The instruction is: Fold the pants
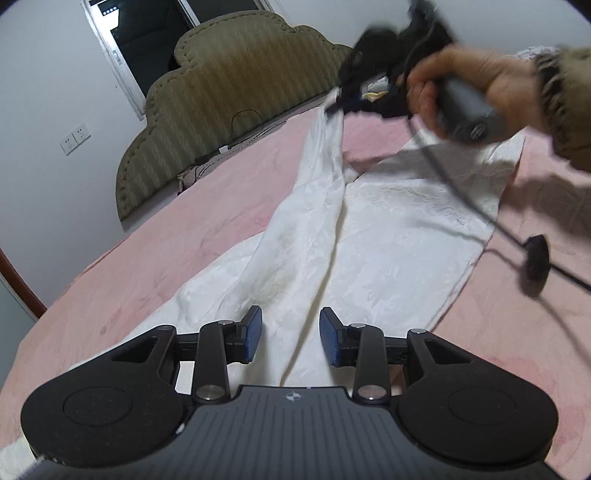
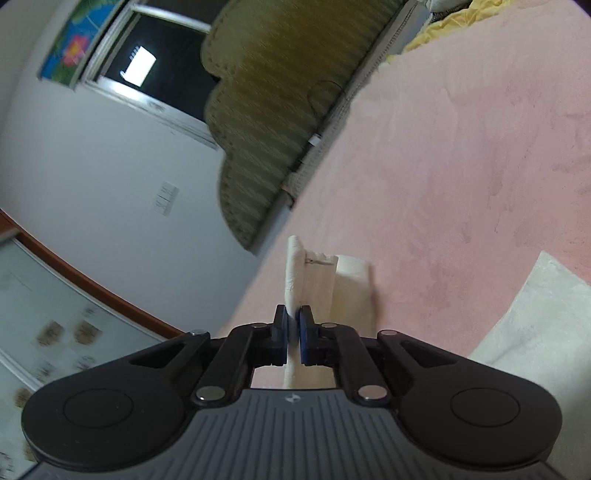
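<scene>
Left wrist view: pink bedsheet (image 1: 155, 236) spread across a bed, olive striped headboard (image 1: 225, 110) against a pale wall with a dark window (image 1: 147, 40) and two wall sockets (image 1: 75, 138). White pants (image 1: 388, 236) laid lengthwise on the sheet, one leg flat towards the right, the other raised in a long ridge running up to the far end. Left gripper (image 1: 291, 338) low over the near part of the pants, blue-padded fingers (image 1: 251, 332) spread apart, white cloth lying between them but not pressed by either pad. Far end of the raised leg caught by the blurred right gripper (image 1: 338, 103), held in a hand (image 1: 465, 88) with a brownish sleeve (image 1: 569, 107) at the wrist. Black cable (image 1: 461, 199) trailing from that gripper across the pants, with a dark round piece on it at the right.

Right wrist view: same pink bedsheet (image 2: 461, 147), tilted steeply, headboard (image 2: 266, 122) and window (image 2: 155, 59) at upper left, yellow cloth (image 2: 454, 22) at the top edge. Right gripper (image 2: 293, 338) with fingers (image 2: 280, 336) pressed together, pinching a narrow folded strip of the pants (image 2: 314, 284) that stands up past the tips. More white cloth lying flat at lower right.
</scene>
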The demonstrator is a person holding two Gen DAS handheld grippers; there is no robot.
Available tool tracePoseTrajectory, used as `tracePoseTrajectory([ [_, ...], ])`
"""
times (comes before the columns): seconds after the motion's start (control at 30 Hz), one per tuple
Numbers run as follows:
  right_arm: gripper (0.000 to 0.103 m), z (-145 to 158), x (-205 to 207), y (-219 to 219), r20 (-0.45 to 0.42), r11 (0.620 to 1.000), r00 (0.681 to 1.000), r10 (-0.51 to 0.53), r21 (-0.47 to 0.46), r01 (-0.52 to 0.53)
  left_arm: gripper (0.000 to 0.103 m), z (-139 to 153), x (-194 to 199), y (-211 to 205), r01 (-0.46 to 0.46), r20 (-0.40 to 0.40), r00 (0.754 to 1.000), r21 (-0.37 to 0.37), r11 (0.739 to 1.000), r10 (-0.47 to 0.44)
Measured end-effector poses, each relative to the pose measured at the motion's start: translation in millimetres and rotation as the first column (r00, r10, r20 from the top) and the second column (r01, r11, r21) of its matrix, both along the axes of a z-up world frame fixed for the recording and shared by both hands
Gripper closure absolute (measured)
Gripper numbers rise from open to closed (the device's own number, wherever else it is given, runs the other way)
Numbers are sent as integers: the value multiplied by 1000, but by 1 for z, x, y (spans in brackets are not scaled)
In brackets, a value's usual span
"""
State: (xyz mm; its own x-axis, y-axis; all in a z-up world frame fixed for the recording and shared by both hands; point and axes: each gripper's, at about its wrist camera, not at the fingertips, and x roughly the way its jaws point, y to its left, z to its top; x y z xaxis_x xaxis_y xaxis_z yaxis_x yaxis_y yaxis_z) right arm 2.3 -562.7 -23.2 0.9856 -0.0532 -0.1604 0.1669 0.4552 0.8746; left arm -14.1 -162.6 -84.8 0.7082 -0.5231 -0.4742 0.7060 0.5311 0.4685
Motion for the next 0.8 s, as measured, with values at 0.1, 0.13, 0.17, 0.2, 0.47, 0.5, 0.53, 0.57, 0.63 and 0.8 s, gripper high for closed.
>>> tracePoseTrajectory([
  [0.1, 97, 19, -25, 7, 58, 999, 998, 7, -32, -6, 60, -1, 1, -5, -4, 20, 1000, 12, 1000, 3],
  [0.13, 97, 23, -32, 9, 75, 999, 997, 8, -31, -6, 60, -1, 2, -6, -9, 21, 1000, 14, 1000, 8],
  [0.17, 97, 26, -42, 10, 93, 1000, 996, 8, -30, -5, 60, -2, 2, -7, -13, 23, 1000, 14, 1000, 13],
  [0.2, 97, 28, -50, 10, 107, 1000, 994, 5, -26, -2, 60, -2, 2, -8, -16, 28, 999, 14, 1000, 16],
  [0.47, 97, 24, -78, 7, 100, 1000, 995, -25, -8, 26, 96, 17, 1, 2, -62, 8, 998, -53, 997, 63],
  [0.5, 97, 21, -76, 4, 91, 1000, 996, -26, 9, 25, 97, 22, 3, 5, -74, 1, 997, -75, 994, 74],
  [0.53, 97, 20, -70, 1, 82, 1000, 996, -18, 23, 16, 97, 28, 6, 7, -85, -6, 996, -94, 992, 85],
  [0.57, 97, 21, -65, -1, 71, 1000, 997, -9, 29, 7, 97, 34, 9, 9, -98, -14, 995, -112, 989, 97],
  [0.63, 97, 32, -52, -3, 61, 1000, 998, 15, 5, -16, 97, 49, 18, 11, -131, -19, 991, -151, 980, 130],
  [0.8, 96, 93, -68, 28, 287, 960, 954, 92, -280, -8, 96, 106, 35, 32, -263, -12, 960, -375, 889, 279],
])
